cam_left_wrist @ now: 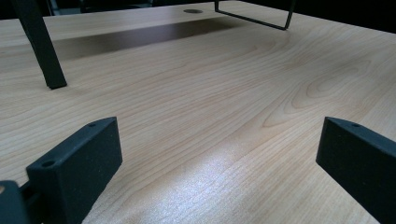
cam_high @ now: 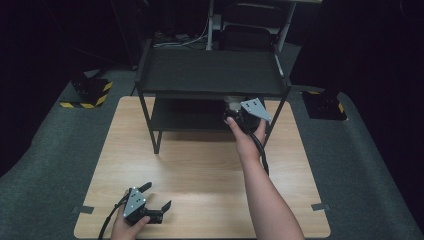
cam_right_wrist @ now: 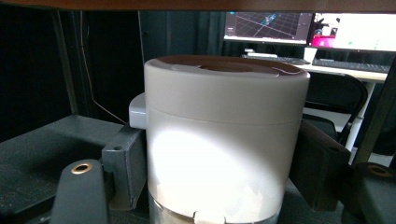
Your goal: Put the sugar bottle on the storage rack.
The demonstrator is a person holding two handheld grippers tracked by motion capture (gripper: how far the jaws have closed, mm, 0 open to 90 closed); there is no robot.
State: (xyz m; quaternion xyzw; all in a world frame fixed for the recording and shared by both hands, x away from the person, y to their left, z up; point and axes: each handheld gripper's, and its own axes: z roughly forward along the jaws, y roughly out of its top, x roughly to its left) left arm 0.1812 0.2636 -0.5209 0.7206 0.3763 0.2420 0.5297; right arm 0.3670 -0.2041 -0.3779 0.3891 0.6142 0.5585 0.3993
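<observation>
A light wooden table stands on grey carpet. A black two-tier shelf rack occupies the table's far half; its top tier is bare. In the left gripper view, one rack leg stands on the tabletop ahead.

The right forearm reaches forward to the rack's lower tier. There the right gripper, carrying its grey three-cornered plate, sits at the tier's right end. In the right gripper view, its jaws are clamped on a white cylindrical canister, one jaw against each side. The canister stands upright on the lower tier, under the top tier. Its lid is seated.

The left gripper rests low over the table's near left corner, held by the left hand. Its jaws stand wide apart, with bare tabletop between them.
</observation>
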